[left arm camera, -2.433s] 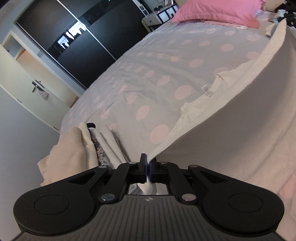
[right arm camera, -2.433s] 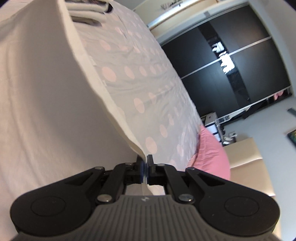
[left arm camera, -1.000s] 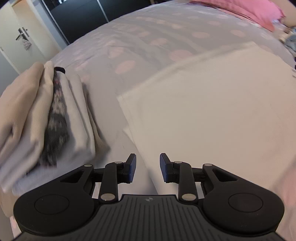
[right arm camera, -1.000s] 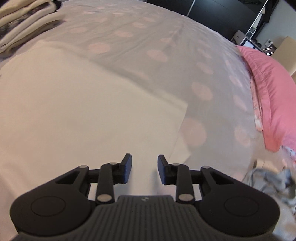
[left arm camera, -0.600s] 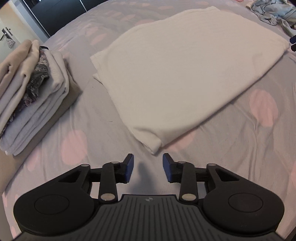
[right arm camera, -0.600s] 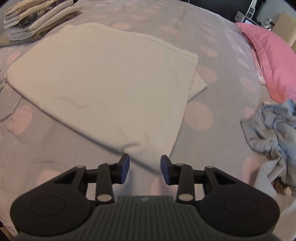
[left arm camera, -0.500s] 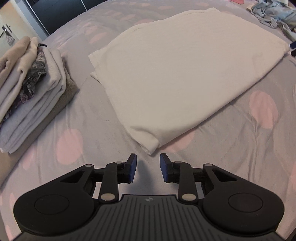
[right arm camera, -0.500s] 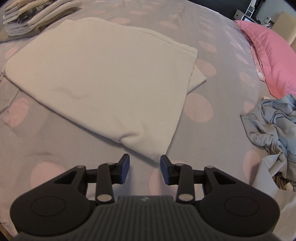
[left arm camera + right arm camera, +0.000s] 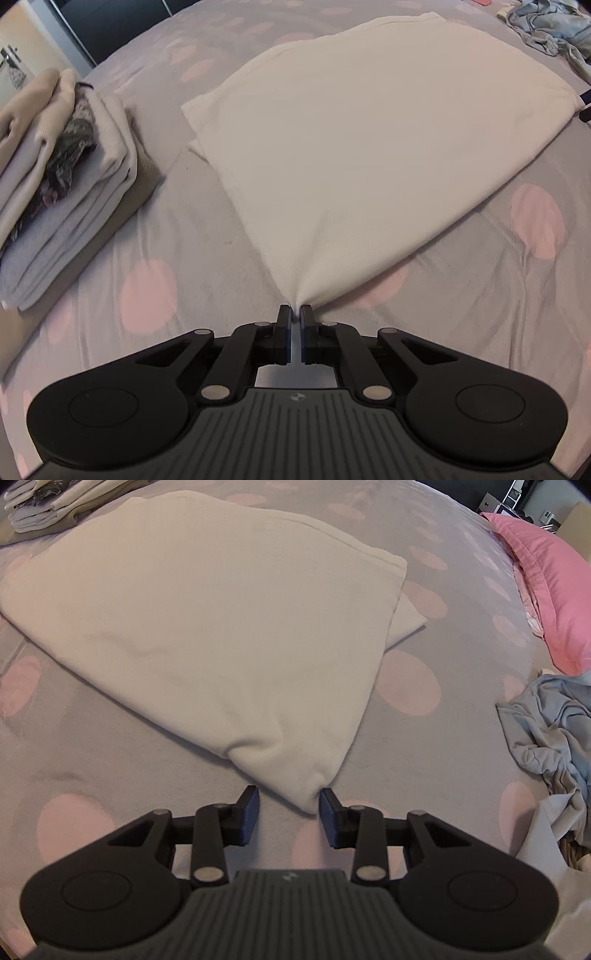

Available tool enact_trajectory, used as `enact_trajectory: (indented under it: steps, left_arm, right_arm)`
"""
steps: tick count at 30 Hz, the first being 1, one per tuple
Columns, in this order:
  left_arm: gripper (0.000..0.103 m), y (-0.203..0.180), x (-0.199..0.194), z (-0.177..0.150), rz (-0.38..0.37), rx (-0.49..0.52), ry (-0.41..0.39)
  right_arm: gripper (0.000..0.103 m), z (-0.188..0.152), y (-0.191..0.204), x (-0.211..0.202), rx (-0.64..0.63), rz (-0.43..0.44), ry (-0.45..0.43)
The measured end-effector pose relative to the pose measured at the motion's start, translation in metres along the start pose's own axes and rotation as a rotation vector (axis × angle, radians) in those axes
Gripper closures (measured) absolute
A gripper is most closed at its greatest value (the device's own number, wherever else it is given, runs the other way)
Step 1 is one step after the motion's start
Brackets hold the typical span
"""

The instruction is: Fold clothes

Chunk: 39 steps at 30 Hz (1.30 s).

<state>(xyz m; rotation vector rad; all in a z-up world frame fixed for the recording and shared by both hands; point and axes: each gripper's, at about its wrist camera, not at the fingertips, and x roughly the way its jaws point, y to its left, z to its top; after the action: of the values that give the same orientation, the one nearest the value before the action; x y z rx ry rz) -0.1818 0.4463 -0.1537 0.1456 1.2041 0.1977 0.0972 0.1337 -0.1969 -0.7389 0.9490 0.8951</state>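
A: While the cream folded cotton garment (image 9: 369, 140) lies on the dotted grey bedspread (image 9: 184, 240), where to grip?

B: Soft, light, floppy; corners. Left gripper (image 9: 294, 314) has just pinched shut on its six-o'clock corner; right gripper (image 9: 288, 805) gapes around the other.

Folded stack (image 9: 55, 177) — its left side beyond the frame edge

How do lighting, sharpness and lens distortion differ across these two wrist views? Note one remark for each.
Left wrist view: dim, even light; the bed bulges like a dome from the fisheye lens, and the stack of folded clothes at the edge looks stretched and soft. Right wrist view: same flat light with faint shadows under the cream cloth; the pink pillow curves along the rim.
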Motion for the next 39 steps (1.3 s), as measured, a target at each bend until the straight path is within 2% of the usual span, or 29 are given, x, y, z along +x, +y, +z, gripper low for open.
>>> enact_trajectory:
  steps: [8, 10, 12, 14, 16, 17, 18, 25, 27, 30, 32, 36, 39]
  left_arm:
    - [0.098, -0.007, -0.008, -0.007, 0.085, 0.090, 0.031]
    - [0.089, -0.005, -0.012, -0.008, 0.091, 0.084, 0.008]
    - [0.085, -0.006, -0.015, -0.007, 0.100, 0.091, -0.016]
    - [0.083, -0.011, -0.016, -0.004, 0.100, 0.111, -0.024]
    - [0.083, -0.017, -0.014, -0.002, 0.096, 0.137, -0.020]
    - [0.083, -0.020, -0.013, -0.001, 0.100, 0.149, -0.017]
    - [0.083, -0.021, -0.013, 0.000, 0.104, 0.159, -0.015]
    - [0.083, -0.017, -0.016, -0.004, 0.127, 0.160, -0.027]
    - [0.078, -0.020, -0.020, -0.006, 0.129, 0.179, -0.044]
    - [0.060, -0.029, -0.023, -0.007, 0.135, 0.229, -0.077]
    - [0.060, -0.039, -0.023, -0.008, 0.157, 0.285, -0.095]
    - [0.057, -0.066, -0.016, -0.011, 0.247, 0.438, -0.128]
    - [0.055, -0.086, -0.001, -0.018, 0.323, 0.573, -0.122]
  right_arm:
    - [0.064, -0.007, 0.000, -0.009, -0.054, -0.035, 0.005]
    - [0.065, -0.008, -0.001, -0.011, -0.061, -0.038, 0.003]
    - [0.066, -0.007, -0.001, -0.012, -0.053, -0.038, -0.004]
    - [0.072, -0.005, 0.001, -0.011, -0.052, -0.040, -0.006]
    - [0.072, -0.004, 0.002, -0.007, -0.056, -0.043, 0.006]
    - [0.089, -0.003, 0.003, -0.004, -0.064, -0.047, 0.013]
    - [0.097, -0.003, 0.003, -0.003, -0.071, -0.052, 0.016]
    - [0.097, -0.002, 0.000, -0.003, -0.100, -0.091, 0.052]
    - [0.096, -0.003, 0.003, -0.004, -0.120, -0.101, 0.060]
    - [0.087, -0.006, 0.012, -0.010, -0.196, -0.140, 0.066]
    - [0.068, -0.009, 0.019, -0.015, -0.245, -0.155, 0.034]
    - [0.058, -0.014, 0.043, -0.018, -0.406, -0.188, -0.041]
    - [0.049, -0.022, 0.066, -0.011, -0.555, -0.210, -0.061]
